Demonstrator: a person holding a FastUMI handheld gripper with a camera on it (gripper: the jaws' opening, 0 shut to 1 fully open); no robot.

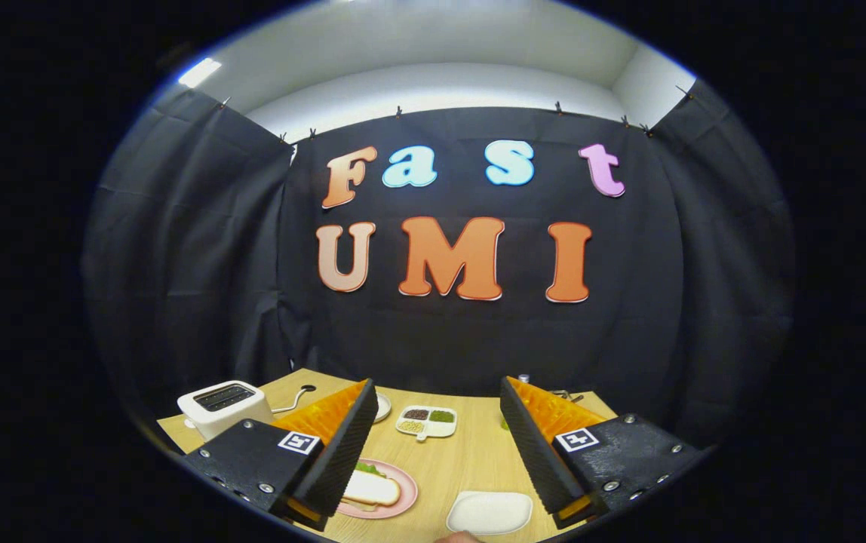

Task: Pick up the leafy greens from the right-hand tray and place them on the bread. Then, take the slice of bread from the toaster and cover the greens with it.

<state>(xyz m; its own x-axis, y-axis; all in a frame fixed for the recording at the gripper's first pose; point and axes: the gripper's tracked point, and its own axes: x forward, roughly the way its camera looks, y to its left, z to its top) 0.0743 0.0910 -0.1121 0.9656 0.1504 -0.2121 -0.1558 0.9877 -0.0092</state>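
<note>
My gripper [437, 385] is open and held well above the wooden table [471, 460], with nothing between its fingers. Below the left finger lies a pink plate [406, 494]. On it a slice of bread [373, 489] rests on top of leafy greens [367, 469], whose green edge peeks out at the far side. A white tray [489, 511] sits to the right of the plate, between the fingers and near me, with nothing on it. The white toaster [222, 403] stands at the table's far left, and its top slots look dark.
A small divided dish [425, 421] holding dark, green and pale fillings sits mid-table beyond the plate. A white saucer [382, 407] shows behind the left finger. The toaster's cable [293, 398] runs along the back edge. Black cloth walls close the booth in.
</note>
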